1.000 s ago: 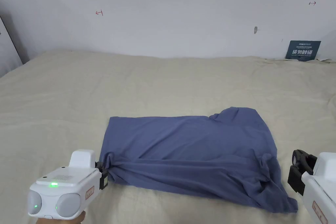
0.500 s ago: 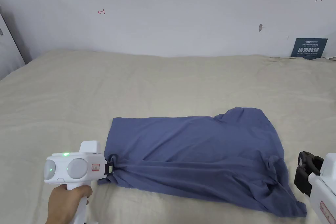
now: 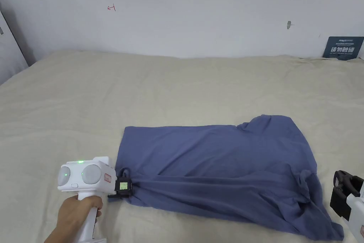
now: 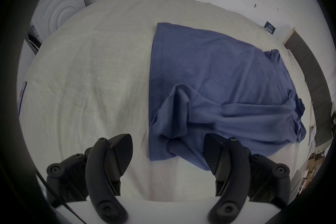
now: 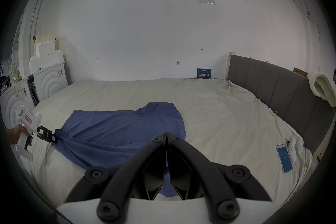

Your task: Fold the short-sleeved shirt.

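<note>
While the blue shirt (image 3: 220, 169) lies spread across the near half of the beige bed (image 3: 142, 90), it is only roughly folded: its far edge runs fairly straight, its near edge is bunched into long creases, and one loose corner trails off toward the near right. In the head view the left gripper (image 3: 122, 185) sits at the shirt's near left corner, level with the bedding, with a hand (image 3: 76, 208) wrapped round its white grip. The creases along the near edge run out from that corner. In the left gripper view its fingers (image 4: 118, 151) are spread wide apart. The rumpled left edge of the shirt lies on the bed just beyond them, and neither finger presses on the cloth. From the right gripper view the left gripper's tip looks to be touching that corner, though contact cannot be told for sure. The right gripper (image 5: 166, 134) is low at the near right of the bed, just beside the shirt's trailing corner and apart from it in the head view. Its fingers (image 5: 145, 151) are pressed together tip to tip with nothing between them. A phone (image 5: 284, 158) lies on the bed's right side near the grey headboard (image 5: 272, 86), well apart from the shirt.
</note>
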The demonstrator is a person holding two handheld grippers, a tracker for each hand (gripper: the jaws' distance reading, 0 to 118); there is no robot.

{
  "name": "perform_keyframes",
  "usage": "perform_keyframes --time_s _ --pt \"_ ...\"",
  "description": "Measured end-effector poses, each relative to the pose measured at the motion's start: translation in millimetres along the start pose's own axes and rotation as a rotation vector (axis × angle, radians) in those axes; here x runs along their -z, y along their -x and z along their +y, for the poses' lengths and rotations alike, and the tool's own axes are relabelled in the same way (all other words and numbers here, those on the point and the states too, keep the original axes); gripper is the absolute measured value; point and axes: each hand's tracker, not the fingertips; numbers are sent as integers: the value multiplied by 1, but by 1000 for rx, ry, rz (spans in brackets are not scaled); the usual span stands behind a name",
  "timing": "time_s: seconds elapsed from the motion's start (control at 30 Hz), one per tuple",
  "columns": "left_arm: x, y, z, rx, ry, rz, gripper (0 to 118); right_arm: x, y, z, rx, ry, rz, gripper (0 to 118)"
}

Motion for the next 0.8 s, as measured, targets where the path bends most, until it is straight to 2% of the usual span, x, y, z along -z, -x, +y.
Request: perform_keyframes --time_s 0.07,0.1,0.17,0.2,0.3,0.37,0.5,0.73,0.77,0.8 --pt "1 0 -2 -2 7 7 84 1 -1 -1 1 6 0 0" --pt "2 0 -3 -8 14 5 81 2 -1 -1 0 8 -2 0" --pt "2 0 -4 -24 27 -30 59 2 -1 -2 1 12 -3 0" --pt "2 -2 -4 -32 27 -42 41 2 -2 -2 2 15 -3 0" --pt "1 -10 -6 -19 16 -59 18 1 -1 -3 8 22 -1 0" --pt "-1 -14 -5 3 13 -58 11 1 -3 -3 10 26 -1 0" --pt "-16 -14 -2 51 -8 -64 8 8 -14 -5 63 71 1 0" --pt "-40 -13 2 68 -56 -98 8 55 -35 -36 151 312 9 2" --pt "-42 -13 2 68 -60 -101 8 64 -36 -42 157 352 8 4" --pt "-43 -13 2 69 -64 -103 8 70 -37 -46 157 383 3 15"
